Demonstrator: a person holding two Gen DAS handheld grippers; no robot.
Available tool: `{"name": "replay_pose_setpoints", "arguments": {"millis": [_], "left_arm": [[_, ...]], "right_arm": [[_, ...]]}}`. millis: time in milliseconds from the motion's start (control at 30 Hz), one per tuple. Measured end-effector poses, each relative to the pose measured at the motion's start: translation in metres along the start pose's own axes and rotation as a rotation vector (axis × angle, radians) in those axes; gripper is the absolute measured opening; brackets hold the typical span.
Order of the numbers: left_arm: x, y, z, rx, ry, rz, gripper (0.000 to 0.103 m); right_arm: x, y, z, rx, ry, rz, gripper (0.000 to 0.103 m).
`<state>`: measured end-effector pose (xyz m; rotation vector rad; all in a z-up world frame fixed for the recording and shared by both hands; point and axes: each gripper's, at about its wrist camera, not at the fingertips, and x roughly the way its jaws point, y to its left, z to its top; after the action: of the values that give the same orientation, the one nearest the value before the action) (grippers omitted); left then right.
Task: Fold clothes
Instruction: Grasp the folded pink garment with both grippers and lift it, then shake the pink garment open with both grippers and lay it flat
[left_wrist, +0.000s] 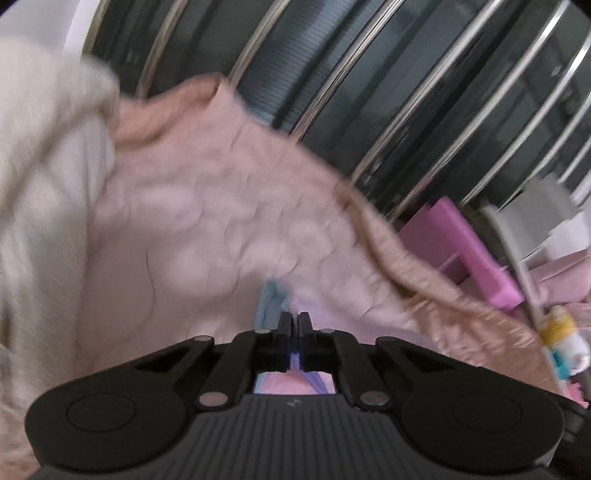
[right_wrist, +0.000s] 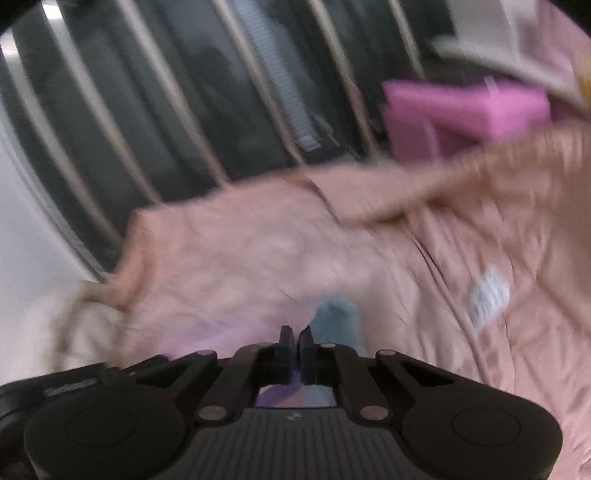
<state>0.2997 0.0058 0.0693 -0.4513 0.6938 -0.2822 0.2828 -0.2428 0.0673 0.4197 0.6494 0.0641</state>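
Both the left gripper (left_wrist: 294, 319) and the right gripper (right_wrist: 294, 334) are pressed together, each pinching fabric at the near edge of the pink garment (left_wrist: 207, 206). It lies rumpled, so folding looks barely begun.

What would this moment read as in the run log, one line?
stage: fold underway | left gripper: shut on pink garment | right gripper: shut on pink garment | behind: railing | image: blurred
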Motion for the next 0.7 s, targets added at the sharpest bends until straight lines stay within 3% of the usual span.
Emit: {"name": "replay_pose_setpoints", "arguments": {"millis": [200, 367, 567, 700], "left_arm": [[-0.119, -0.05, 0.024, 0.126, -0.185, -0.048, 0.003], [-0.242, -0.091, 0.032, 0.197, -0.36, -0.087, 0.003], [-0.387, -0.133, 0.028, 0.28, -0.584, -0.165, 0.003], [-0.466, -0.151, 0.018, 0.275, -0.717, -0.189, 0.003]], "right_arm": [[-0.114, 0.055, 0.028, -0.098, -0.175, 0.145, 0.002], [-0.229, 0.093, 0.041, -0.172, -0.323, 0.261, 0.002], [-0.366, 0.126, 0.043, -0.269, -0.531, 0.359, 0.002], [-0.444, 0.141, 0.037, -0.327, -0.633, 0.431, 0.002]]}}
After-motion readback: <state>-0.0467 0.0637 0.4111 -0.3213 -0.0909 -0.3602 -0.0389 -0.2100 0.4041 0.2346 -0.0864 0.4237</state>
